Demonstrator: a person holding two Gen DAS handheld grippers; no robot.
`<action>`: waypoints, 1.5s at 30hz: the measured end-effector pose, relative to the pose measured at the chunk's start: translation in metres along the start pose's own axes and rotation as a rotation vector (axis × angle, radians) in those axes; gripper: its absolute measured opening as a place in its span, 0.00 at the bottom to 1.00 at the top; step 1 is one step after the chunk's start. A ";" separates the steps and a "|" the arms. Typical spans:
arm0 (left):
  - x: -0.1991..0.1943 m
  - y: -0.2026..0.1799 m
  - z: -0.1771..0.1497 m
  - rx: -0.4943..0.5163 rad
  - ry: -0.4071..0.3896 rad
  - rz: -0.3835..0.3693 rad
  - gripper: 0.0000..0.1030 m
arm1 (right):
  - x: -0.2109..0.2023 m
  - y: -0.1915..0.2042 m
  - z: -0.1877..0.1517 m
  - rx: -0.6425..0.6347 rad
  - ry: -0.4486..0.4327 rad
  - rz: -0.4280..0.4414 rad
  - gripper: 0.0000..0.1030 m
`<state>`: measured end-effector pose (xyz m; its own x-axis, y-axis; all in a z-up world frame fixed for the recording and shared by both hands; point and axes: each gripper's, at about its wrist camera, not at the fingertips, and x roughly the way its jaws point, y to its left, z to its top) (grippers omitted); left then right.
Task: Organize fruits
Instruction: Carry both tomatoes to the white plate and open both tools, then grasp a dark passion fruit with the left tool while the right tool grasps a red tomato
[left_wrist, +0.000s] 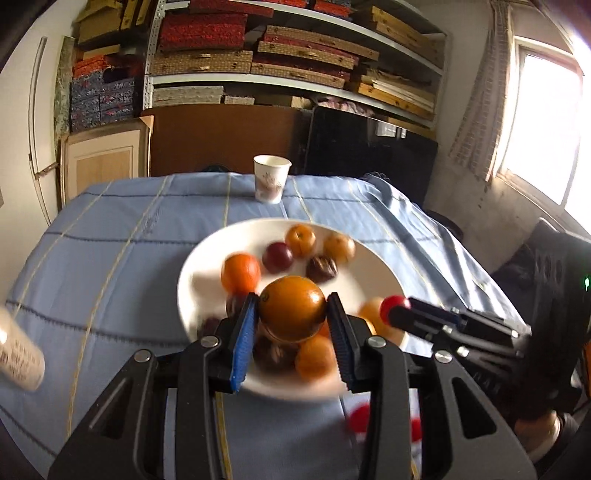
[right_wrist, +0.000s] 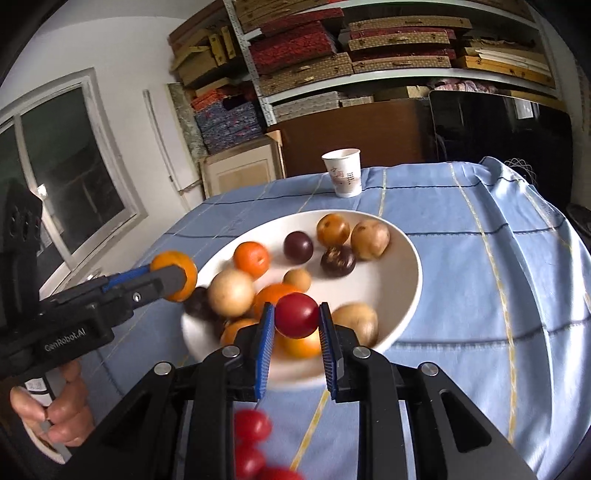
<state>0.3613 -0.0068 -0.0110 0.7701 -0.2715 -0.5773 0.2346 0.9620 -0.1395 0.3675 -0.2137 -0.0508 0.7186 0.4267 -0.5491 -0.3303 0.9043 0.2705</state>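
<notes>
Two fruits are held at once, one in each gripper, both lifted just above the white plate (right_wrist: 402, 254) that sits in the middle of the blue tablecloth (right_wrist: 480, 295). The left gripper (left_wrist: 291, 314) is clamped on an orange (left_wrist: 291, 308), its blue pads pressing on either side of the fruit; the orange hangs over the near edge of the plate. The right gripper (right_wrist: 297, 321) is closed on a small red fruit (right_wrist: 296, 314), perhaps a cherry tomato, also over the near rim of the plate.

On the plate remain more oranges, some dark purple fruits and several pale brown ones, spread from the near rim to the far side. More small red fruits (right_wrist: 251, 428) lie on the cloth just in front of the plate, on the near side, blurred in both views. A paper cup (right_wrist: 343, 171) stands beyond the plate, well apart from it.

The step in hand looks like sorting: each kind is being lifted off the plate to its own spot. The red fruit probably belongs with the red ones in front of the plate, so the right hand needs only a short carry towards that cluster, then a gentle release so it does not roll. Where the orange should go is not shown; it calls for a free patch of cloth beside the plate.
</notes>
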 end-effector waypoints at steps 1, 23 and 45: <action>0.006 -0.001 0.005 -0.003 -0.005 0.012 0.36 | 0.007 -0.002 0.004 0.010 0.004 0.004 0.24; -0.028 -0.004 -0.057 0.063 0.026 0.159 0.96 | -0.037 0.014 -0.025 -0.109 0.015 0.017 0.59; -0.056 0.001 -0.069 0.051 0.036 0.189 0.96 | -0.052 0.017 -0.067 -0.293 0.233 -0.045 0.63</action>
<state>0.2772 0.0111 -0.0343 0.7815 -0.0844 -0.6182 0.1185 0.9929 0.0141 0.2835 -0.2198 -0.0710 0.5889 0.3475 -0.7297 -0.4870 0.8731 0.0228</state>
